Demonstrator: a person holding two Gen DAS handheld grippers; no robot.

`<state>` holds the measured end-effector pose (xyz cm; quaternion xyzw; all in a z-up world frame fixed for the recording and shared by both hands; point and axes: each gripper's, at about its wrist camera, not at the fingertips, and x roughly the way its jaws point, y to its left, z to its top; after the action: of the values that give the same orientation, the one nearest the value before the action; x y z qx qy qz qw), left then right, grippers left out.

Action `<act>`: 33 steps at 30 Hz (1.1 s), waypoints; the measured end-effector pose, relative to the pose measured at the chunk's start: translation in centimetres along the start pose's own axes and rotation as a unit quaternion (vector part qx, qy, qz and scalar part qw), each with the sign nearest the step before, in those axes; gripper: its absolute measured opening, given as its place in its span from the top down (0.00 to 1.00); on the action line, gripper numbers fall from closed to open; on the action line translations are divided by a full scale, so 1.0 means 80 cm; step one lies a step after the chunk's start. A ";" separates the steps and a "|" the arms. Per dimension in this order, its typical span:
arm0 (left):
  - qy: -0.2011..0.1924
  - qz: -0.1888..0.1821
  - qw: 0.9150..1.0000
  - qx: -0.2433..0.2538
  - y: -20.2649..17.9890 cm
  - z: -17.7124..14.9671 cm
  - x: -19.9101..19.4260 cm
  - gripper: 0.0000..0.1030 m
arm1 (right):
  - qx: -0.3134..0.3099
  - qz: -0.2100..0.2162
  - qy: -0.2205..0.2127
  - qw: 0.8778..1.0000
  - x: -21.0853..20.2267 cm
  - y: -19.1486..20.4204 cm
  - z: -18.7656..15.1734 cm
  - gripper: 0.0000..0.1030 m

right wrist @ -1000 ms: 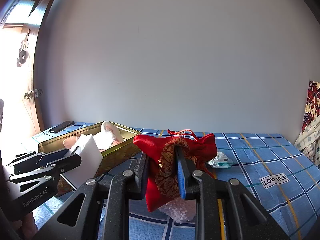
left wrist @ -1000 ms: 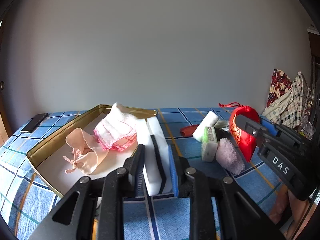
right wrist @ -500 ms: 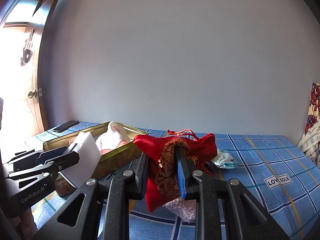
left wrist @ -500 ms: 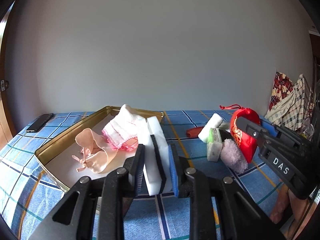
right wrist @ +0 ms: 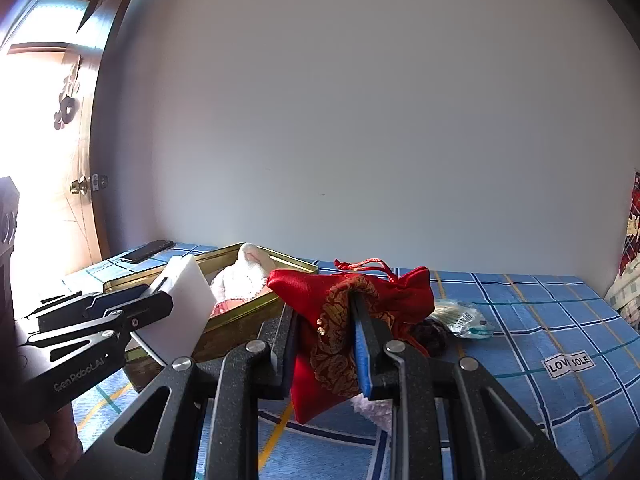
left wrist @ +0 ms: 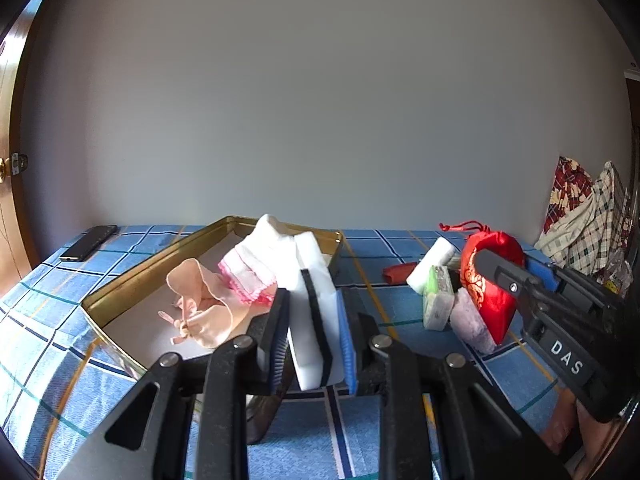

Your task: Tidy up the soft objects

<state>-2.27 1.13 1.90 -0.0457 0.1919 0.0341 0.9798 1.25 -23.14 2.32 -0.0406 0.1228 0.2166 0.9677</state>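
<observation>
My left gripper is shut on a white sponge block with a dark stripe, held over the near edge of a gold tin tray. Inside the tray lie a peach fabric pouch and a white cloth with pink trim. My right gripper is shut on a red satin drawstring pouch with gold embroidery, lifted above the blue checked cloth. In the left wrist view that red pouch hangs right of the tray. In the right wrist view the sponge sits at the tray's near end.
A white roll, a green-and-white packet, a fluffy lilac piece and a red item lie right of the tray. A dark phone lies at far left. A plastic packet lies right; patterned clothes hang at the right edge.
Both views have shifted slightly, with the tray now a little further right and higher in the left wrist view. Both grips are unchanged.
</observation>
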 end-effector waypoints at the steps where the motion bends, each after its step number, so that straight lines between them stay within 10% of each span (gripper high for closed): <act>1: 0.000 0.001 1.000 0.000 0.000 0.000 0.000 0.79 | 0.000 0.001 -0.001 1.000 -0.002 -0.001 0.000 0.75; 33: -0.023 0.017 0.999 -0.020 0.028 0.004 -0.019 0.79 | -0.009 0.033 -0.011 0.999 -0.014 0.010 0.003 0.75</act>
<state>-3.76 3.30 2.63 -0.0612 0.1698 0.0556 0.9820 0.02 -22.87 2.81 -0.0427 0.1118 0.2498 0.9609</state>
